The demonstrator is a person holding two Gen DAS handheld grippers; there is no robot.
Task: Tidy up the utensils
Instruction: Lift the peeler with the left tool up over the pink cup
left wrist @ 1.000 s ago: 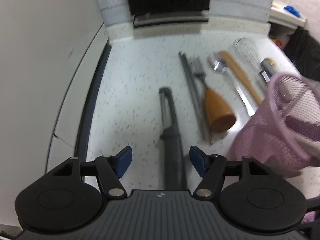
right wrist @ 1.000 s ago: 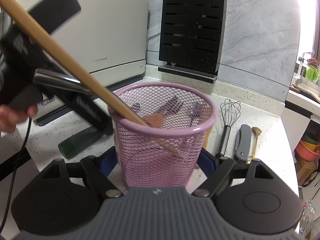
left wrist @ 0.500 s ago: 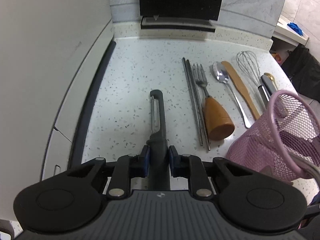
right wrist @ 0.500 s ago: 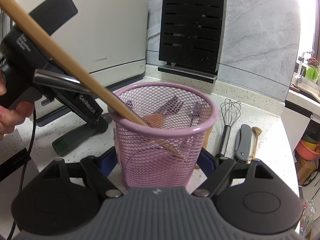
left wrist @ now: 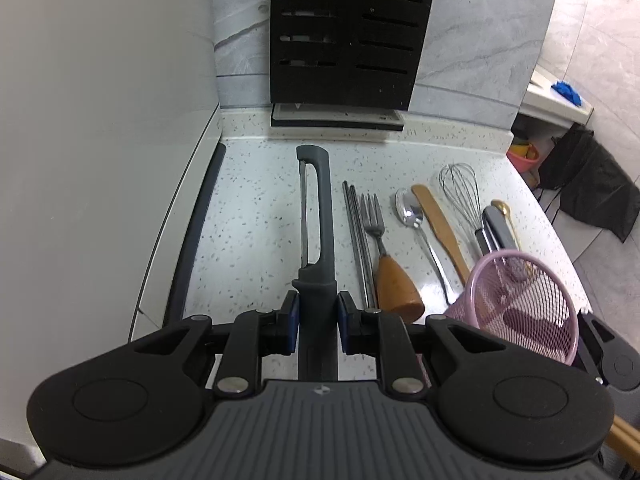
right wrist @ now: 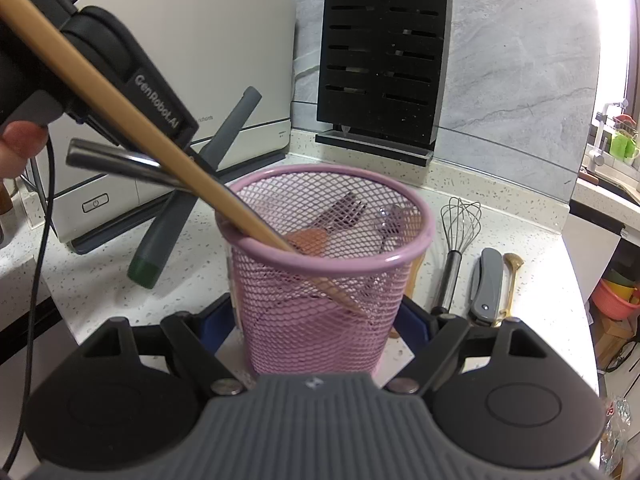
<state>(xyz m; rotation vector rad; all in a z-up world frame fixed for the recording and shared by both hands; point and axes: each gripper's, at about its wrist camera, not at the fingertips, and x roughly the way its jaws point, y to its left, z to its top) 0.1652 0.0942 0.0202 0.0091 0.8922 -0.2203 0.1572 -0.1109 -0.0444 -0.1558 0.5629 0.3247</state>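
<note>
My left gripper [left wrist: 318,320] is shut on the handle of a grey peeler [left wrist: 316,216], which hangs off the counter with its blade pointing away from me. In the right wrist view the peeler [right wrist: 192,200] slants above the counter, left of the cup. My right gripper [right wrist: 316,320] grips a pink mesh cup [right wrist: 320,280] by its sides, both blue pads against the mesh. A long wooden handle [right wrist: 120,96] and a steel handle [right wrist: 120,160] stick out of the cup [left wrist: 524,304] to the left.
Steel chopsticks [left wrist: 356,240], a wooden-handled fork [left wrist: 384,264], a spoon [left wrist: 416,224], a wooden spatula [left wrist: 440,232], a whisk [left wrist: 460,196] and a folding knife [left wrist: 496,224] lie in a row. A black knife block [left wrist: 348,32] stands behind, a white appliance [left wrist: 100,120] on the left.
The left jaws closed on the peeler's handle and lifted it off the counter. The right gripper and the cup kept still.
</note>
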